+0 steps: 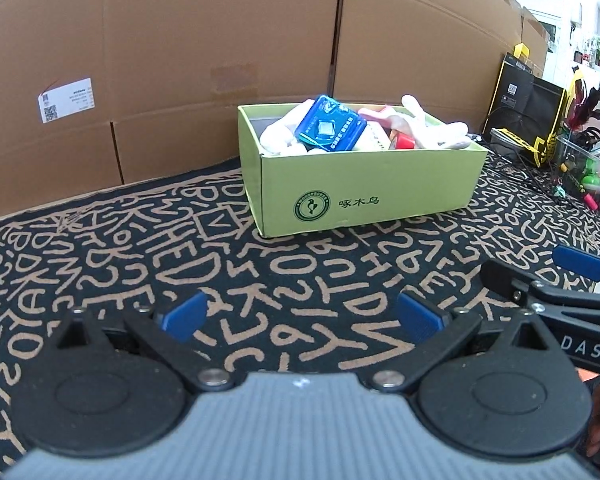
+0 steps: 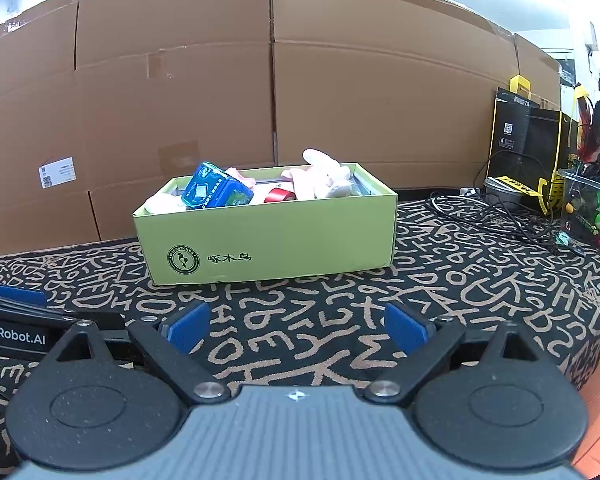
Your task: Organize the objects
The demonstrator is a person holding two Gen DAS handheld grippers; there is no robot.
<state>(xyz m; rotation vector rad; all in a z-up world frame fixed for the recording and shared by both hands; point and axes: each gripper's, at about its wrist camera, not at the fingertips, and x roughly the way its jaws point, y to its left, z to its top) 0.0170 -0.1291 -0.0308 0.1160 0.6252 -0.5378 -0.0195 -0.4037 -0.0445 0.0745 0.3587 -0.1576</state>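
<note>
Left wrist view: green box [image 1: 364,192] on patterned cloth [image 1: 140,248], holding blue tin [image 1: 330,124], white plush [image 1: 440,128], red item [image 1: 404,142]. Cardboard wall [image 1: 180,60] close behind. Left gripper [image 1: 304,318] and right gripper [image 2: 298,326]: fingers apart, holding nothing, bare cloth between them and box.

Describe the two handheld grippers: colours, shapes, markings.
Both look alike: the left gripper and right gripper each have black linkage arms on round black pivot discs with silver rivets, blue ribbed pads and a grey ribbed body. White lettering reads "DAS" on the right one and "GenRobot.AI" on the left.
</note>
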